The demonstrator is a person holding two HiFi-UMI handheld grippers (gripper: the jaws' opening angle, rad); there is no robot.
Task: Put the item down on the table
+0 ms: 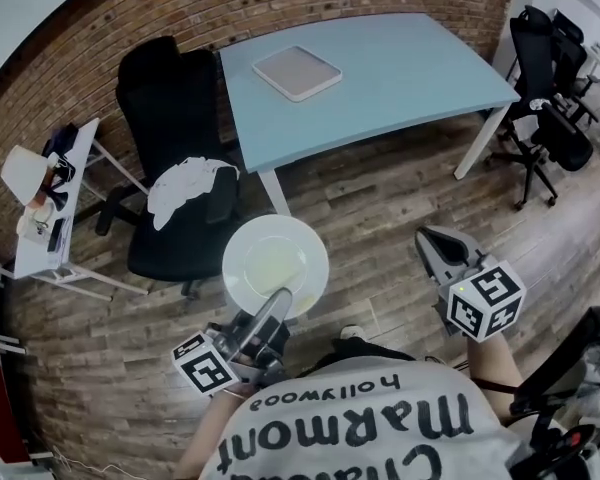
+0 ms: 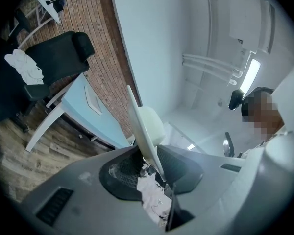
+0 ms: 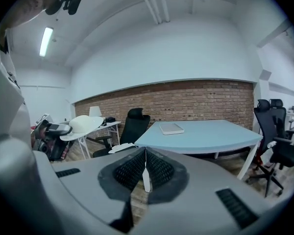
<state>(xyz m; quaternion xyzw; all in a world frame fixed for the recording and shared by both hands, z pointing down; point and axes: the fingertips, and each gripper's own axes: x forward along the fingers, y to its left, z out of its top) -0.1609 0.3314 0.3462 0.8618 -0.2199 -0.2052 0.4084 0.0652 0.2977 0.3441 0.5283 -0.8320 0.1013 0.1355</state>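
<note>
Near rim of the plate (image 1: 275,258) concealed under the left gripper (image 1: 279,303). On the side table (image 1: 32,258), clutter (image 1: 50,208) (beside the hat (image 1: 24,173)) too small to identify.

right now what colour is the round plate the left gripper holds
White; the round plate shows best in the head view.

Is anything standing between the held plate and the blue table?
Partly: a black office chair with a white cloth stands at the table's left corner, near the plate. The floor toward the table's front edge looks open. A white tray lies on top.
</note>
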